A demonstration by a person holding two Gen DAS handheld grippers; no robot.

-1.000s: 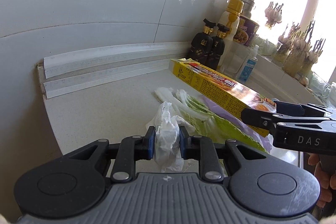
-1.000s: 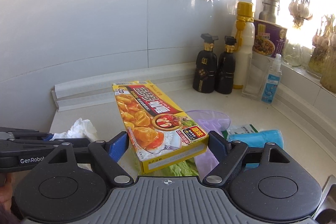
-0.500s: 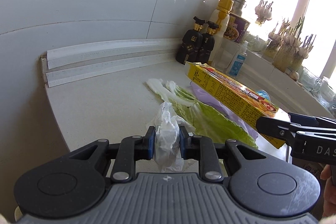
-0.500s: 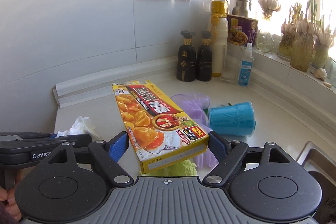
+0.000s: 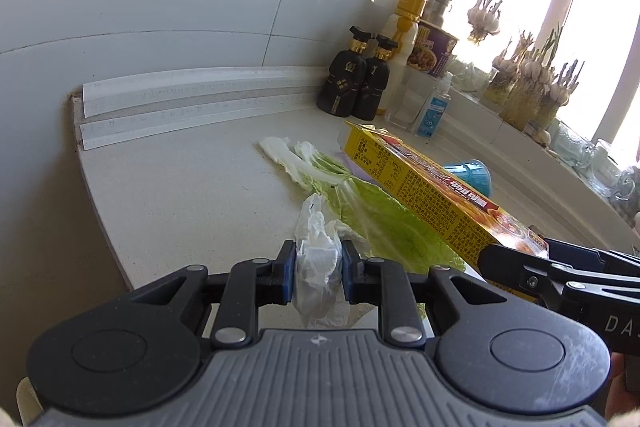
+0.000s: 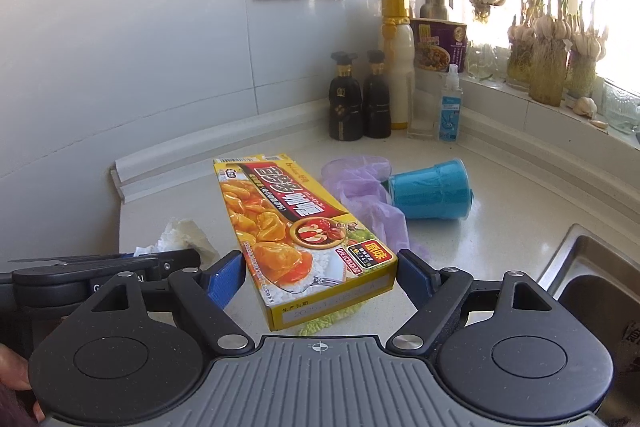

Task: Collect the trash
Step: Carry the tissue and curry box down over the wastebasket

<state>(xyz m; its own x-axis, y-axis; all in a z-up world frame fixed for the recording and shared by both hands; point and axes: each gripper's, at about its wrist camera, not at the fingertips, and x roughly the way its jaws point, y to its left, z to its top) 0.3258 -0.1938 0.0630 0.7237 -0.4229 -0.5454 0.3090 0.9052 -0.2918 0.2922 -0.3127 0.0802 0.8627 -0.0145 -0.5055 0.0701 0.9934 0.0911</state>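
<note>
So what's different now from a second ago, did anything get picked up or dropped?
Nothing was taken or let go. Both grippers have drawn back from the counter, carrying their loads: the right gripper holds the yellow box, now lifted off the cabbage leaf and purple bag; the left gripper holds the crumpled tissue. The blue roll, leaf and bottles stayed put.

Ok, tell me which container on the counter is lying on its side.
The blue plastic cup, tipped over beside the purple glove. The two dark bottles stand upright by the wall.
</note>
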